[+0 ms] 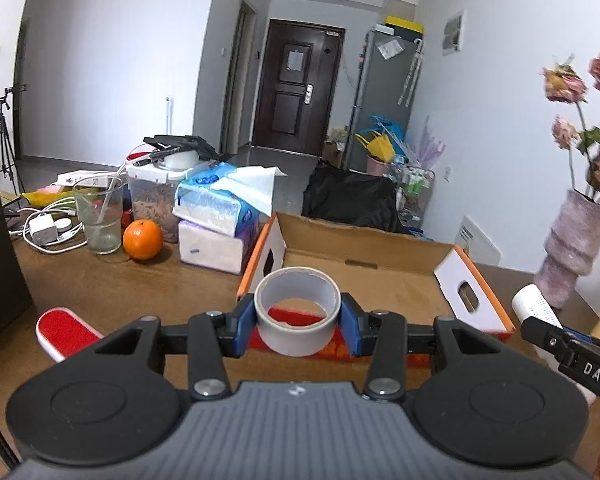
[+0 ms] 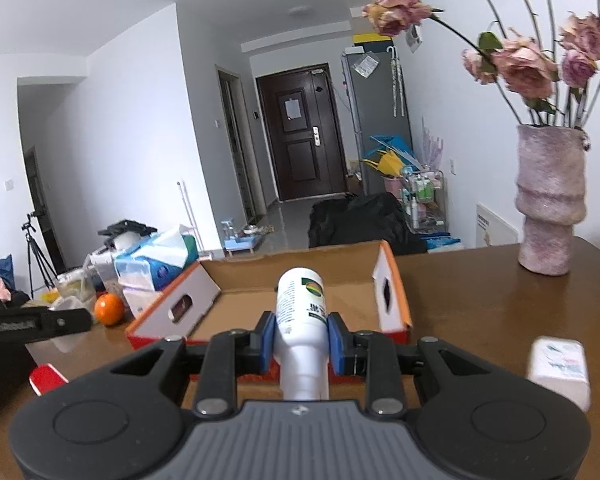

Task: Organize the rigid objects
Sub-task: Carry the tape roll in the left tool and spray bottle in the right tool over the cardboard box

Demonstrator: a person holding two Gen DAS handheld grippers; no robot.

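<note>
1. Tape roll (image 1: 298, 312): white, hollow core facing up and forward, pinched at its two sides by the blue pads of the left gripper (image 1: 299, 322); held above the near edge of the cardboard box (image 1: 364, 256).
2. White bottle (image 2: 300, 320): printed label with a green and orange emblem, neck pointing back toward the camera, clamped between the pads of the right gripper (image 2: 300, 340); held in front of the box's near wall.
3. Cardboard box: open top, orange rim, white end walls with cut-out handle holes, brown floor; lies on the brown counter (image 1: 112, 288) directly beyond both grippers.
4. Red and white flat brush (image 1: 62, 332): on the counter, near left of the box.
5. Orange (image 1: 143, 239): far left of the box, beside a clear plastic cup (image 1: 100, 216).
6. Tissue packs (image 1: 216, 220): two stacked, just left of the box's left wall, a sheet sticking out of the upper one.
7. Clear storage jar (image 1: 152, 200): behind the orange, black items heaped on its lid.
8. White charger and cables (image 1: 44, 230): far left on the counter.
9. Pink vase (image 2: 548, 200): holds dried roses, far right of the box.
10. Small white container (image 2: 560, 368): near right on the counter.
</note>
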